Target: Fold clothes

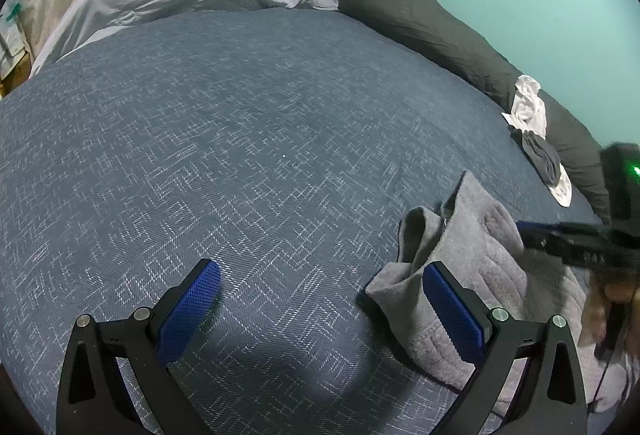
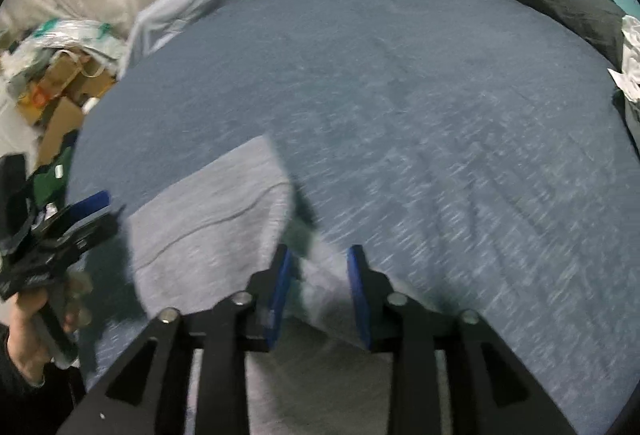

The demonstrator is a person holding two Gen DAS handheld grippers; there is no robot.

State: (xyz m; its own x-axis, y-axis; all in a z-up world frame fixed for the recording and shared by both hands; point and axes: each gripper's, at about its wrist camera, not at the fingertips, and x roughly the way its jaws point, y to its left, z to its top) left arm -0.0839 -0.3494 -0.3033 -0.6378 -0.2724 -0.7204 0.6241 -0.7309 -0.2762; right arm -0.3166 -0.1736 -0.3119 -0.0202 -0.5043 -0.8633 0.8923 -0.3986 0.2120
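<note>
right gripper [image 2: 318, 255]: part open, grey fleece [image 2: 208, 219] between pads | left gripper [image 1: 320, 271]: wide open, empty

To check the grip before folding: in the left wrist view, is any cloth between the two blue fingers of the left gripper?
No, the left gripper is wide open over bare blue patterned bedspread.

Dim, cool light – left wrist view sharp, right wrist view motion-blurred, both w/ fisheye bending at edges.
</note>
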